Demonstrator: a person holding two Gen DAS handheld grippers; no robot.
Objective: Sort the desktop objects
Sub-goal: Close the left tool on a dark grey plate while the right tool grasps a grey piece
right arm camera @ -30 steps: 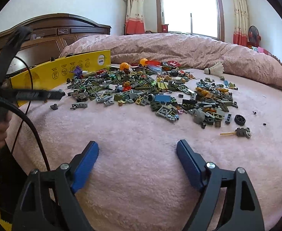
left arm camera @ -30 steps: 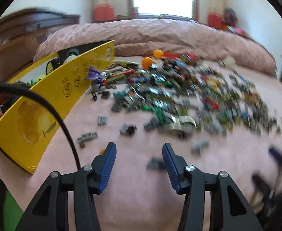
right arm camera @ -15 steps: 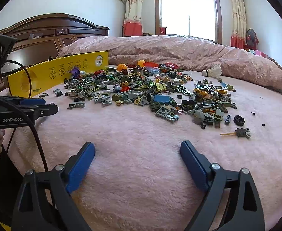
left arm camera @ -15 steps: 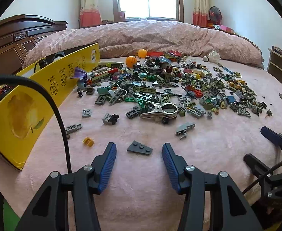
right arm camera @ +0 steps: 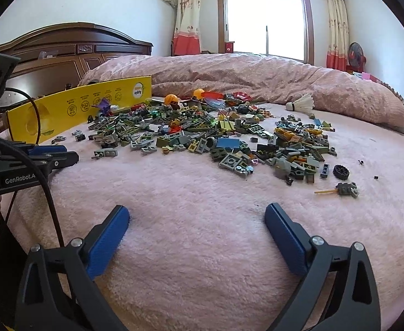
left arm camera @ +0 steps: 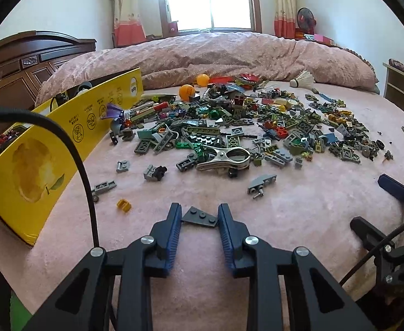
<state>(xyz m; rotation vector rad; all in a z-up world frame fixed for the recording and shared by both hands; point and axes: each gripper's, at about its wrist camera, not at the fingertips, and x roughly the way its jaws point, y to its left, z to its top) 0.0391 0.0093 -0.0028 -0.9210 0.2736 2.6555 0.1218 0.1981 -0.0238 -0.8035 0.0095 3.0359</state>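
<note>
We hold our left gripper (left arm camera: 199,218) tilted down over the bed's pink blanket (left arm camera: 298,220), its jaws closing on a dark grey wedge plate (left arm camera: 200,217) that lies between them, pads at its ends. Our right gripper (right arm camera: 196,220), to the plate's right, also points downward, jaws opening wide with nothing between.

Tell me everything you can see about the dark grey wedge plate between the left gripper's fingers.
The dark grey wedge plate is a thin, flat building piece of plastic-looking material with three studs visible on top and one slanted edge. It lies flat on the pink blanket, apart from the main pile. The left gripper is closing on it, blue fingers at each end, seemingly touching.
</note>
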